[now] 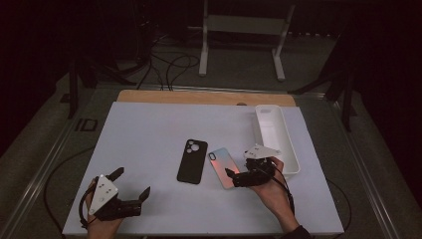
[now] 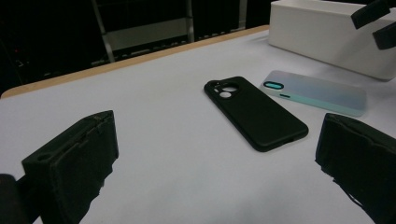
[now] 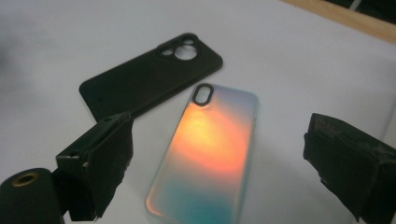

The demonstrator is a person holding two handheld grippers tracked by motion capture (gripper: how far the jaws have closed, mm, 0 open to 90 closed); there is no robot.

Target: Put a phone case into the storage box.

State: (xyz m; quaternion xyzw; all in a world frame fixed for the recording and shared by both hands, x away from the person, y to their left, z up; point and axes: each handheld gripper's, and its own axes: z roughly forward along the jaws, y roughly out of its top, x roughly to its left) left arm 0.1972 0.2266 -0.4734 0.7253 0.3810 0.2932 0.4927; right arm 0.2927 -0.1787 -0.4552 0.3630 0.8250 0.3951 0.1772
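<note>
Hovering right tongs (image 3: 217,163), jaws wide, straddle the near end of the iridescent phone case (image 3: 210,149); nothing gripped yet, so pickup is all still to do. Case: glossy, flat, rounded corners, just right of the matte black case (image 1: 191,161). White rectangular bin (image 1: 276,134) beyond. Left tongs (image 1: 132,184) wide, idle on the counter (image 1: 149,129).
</note>
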